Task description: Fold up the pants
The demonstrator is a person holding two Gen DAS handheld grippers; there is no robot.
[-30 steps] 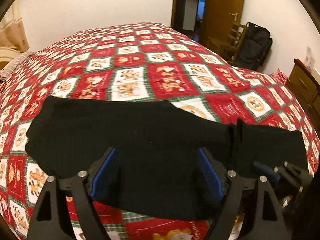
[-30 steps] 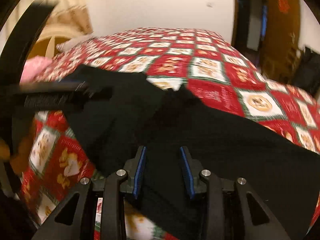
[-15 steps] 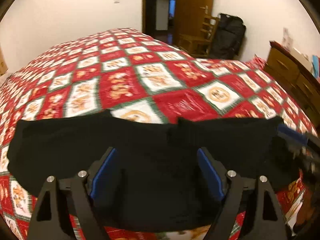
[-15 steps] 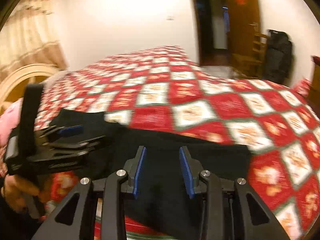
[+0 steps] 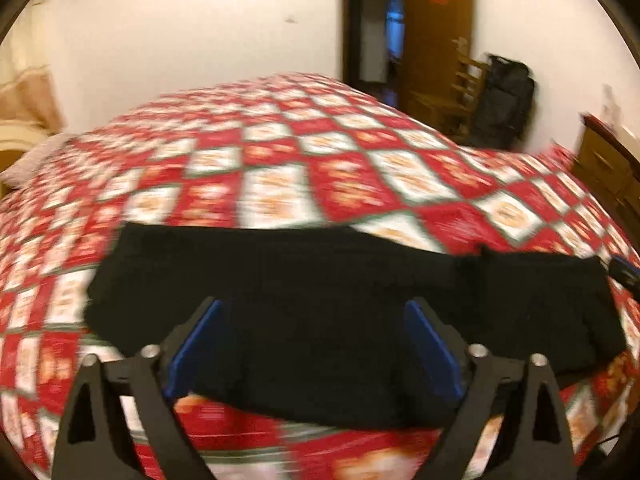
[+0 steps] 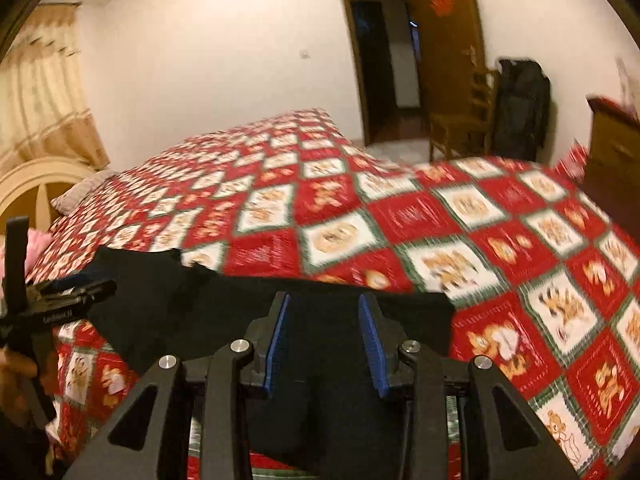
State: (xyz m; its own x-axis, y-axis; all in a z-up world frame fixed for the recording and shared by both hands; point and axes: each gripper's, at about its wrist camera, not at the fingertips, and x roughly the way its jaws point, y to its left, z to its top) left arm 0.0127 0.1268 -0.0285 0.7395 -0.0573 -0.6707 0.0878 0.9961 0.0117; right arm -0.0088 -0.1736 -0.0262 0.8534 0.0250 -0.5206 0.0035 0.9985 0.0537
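Black pants [image 5: 320, 280] lie folded in a long band across the near edge of a bed with a red, white and green quilt [image 5: 304, 184]. My left gripper [image 5: 312, 344] is open wide, its blue pads over the middle of the band, holding nothing. My right gripper [image 6: 324, 340] is open over the right end of the pants [image 6: 224, 308], empty. The left gripper also shows at the left edge of the right wrist view [image 6: 72, 292]. The right gripper's tip shows at the right edge of the left wrist view [image 5: 624, 272].
A pillow [image 6: 76, 196] and a curved headboard [image 6: 40, 184] are at the far left. A wooden chair [image 6: 464, 120] and a black bag [image 6: 520, 108] stand by an open door [image 6: 380, 52]. A wooden dresser [image 6: 616, 160] is at the right.
Both grippers have drawn back and up from the pants while swinging round. The pants lie flatter on the quilt than a second ago. Both grippers stay open.
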